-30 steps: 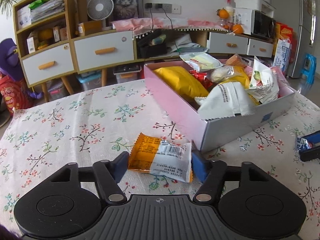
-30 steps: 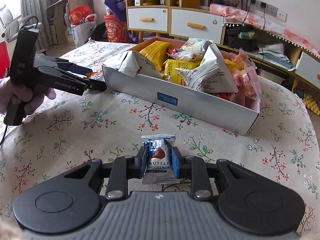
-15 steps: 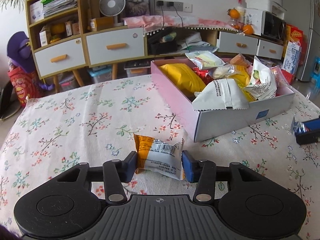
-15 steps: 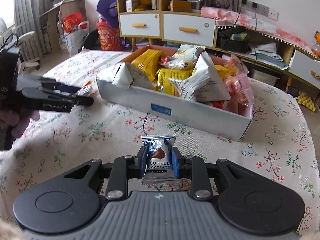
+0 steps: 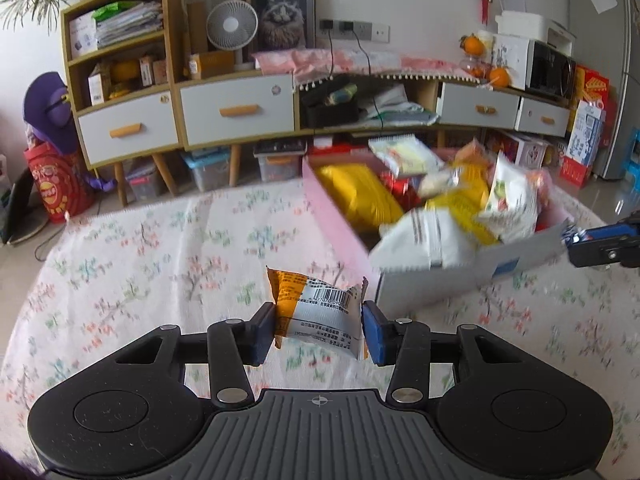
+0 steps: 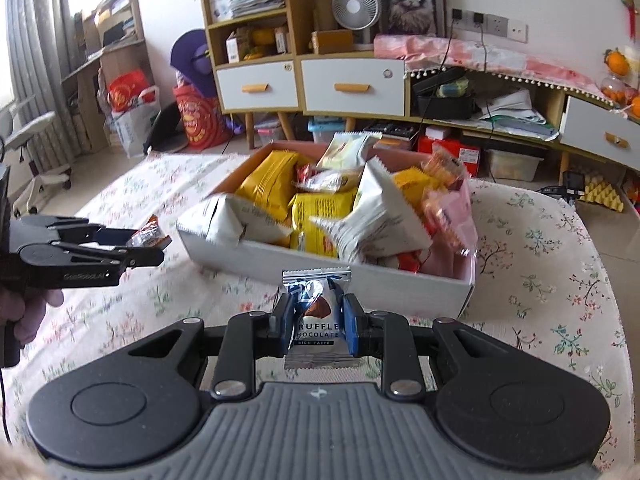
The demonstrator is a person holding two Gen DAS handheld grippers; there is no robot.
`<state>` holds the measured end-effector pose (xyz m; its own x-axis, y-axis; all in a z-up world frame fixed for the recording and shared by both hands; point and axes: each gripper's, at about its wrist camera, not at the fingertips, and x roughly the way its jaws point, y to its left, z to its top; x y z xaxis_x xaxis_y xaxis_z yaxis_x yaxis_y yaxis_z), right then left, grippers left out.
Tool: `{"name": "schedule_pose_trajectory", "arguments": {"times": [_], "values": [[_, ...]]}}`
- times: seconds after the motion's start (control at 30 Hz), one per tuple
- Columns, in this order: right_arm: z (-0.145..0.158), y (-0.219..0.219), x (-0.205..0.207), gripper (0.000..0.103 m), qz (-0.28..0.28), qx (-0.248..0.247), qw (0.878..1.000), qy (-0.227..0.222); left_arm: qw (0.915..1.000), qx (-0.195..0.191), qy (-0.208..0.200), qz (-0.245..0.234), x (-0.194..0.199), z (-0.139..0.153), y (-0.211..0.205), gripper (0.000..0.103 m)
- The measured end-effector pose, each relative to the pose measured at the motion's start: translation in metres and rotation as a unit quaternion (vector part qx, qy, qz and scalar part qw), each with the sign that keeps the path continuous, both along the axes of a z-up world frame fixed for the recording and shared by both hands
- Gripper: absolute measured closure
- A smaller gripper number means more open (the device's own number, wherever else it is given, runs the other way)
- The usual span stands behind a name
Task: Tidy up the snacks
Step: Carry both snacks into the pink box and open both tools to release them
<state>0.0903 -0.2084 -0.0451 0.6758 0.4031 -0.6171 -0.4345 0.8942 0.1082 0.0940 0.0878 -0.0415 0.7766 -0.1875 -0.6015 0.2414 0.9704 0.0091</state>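
While the table (image 5: 132, 248) sat close under both your grippers a second ago, it now lies farther below them, its floral cloth blurred in the left view. At one o'clock from your left gripper (image 5: 318, 326) the box (image 5: 436, 284), heaped with snack bags, stands where it stood. Your left jaws were spread wide around the orange packet (image 5: 316, 312) as it lay flat on the cloth; now they are clamped on its two ends and it hangs clear of the table, tilted. Your right gripper (image 6: 316, 322) keeps its jaws pressed on the truffle (image 6: 316, 320), which has also come up off the cloth, with the box wall at twelve o'clock just beyond it. Your left hand (image 6: 24, 312) shows at nine o'clock in the right view.
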Motion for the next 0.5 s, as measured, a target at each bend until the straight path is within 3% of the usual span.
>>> {"name": "schedule_pose_trajectory", "arguments": {"times": [0.23,0.5], "values": [[0.015,0.012,0.017,0.08,-0.014,0.032,0.999,-0.017,0.9996,-0.009,-0.018,-0.017,0.015,0.032,-0.019,0.06],[0.024,0.019,0.05,0.08,-0.039,0.069,0.997,-0.025,0.9991,-0.013,-0.005,-0.04,0.043,0.035,-0.054,0.06]]}}
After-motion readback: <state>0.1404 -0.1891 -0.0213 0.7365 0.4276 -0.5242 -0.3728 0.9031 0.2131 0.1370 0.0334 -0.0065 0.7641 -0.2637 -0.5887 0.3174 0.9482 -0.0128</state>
